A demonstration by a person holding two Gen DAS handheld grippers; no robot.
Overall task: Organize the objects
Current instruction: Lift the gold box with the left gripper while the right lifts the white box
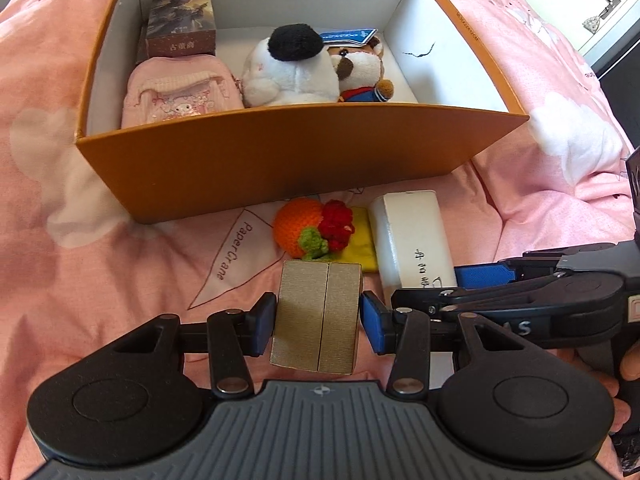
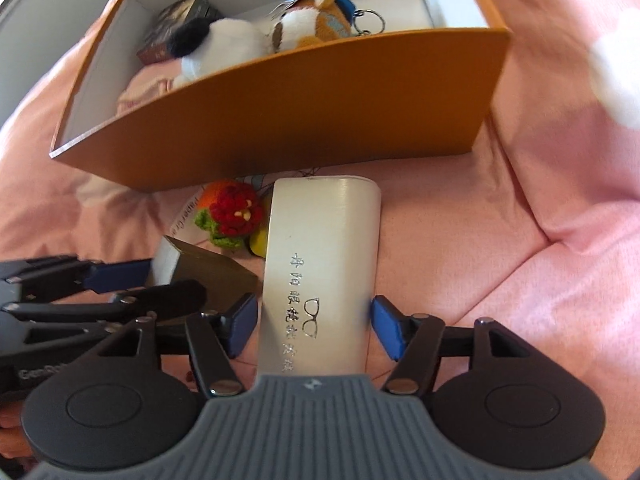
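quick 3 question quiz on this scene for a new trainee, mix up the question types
1. True or false: the case lies inside the orange box.
2. What sits between the pads of the left claw? A) a gold box B) a mug C) a spoon
3. Fill in the blank: the right claw straddles the case with a gap at each pad, so it is ___.

Key: 1 false, it lies on the bedding in front of the orange box. 2 A. 3 open.
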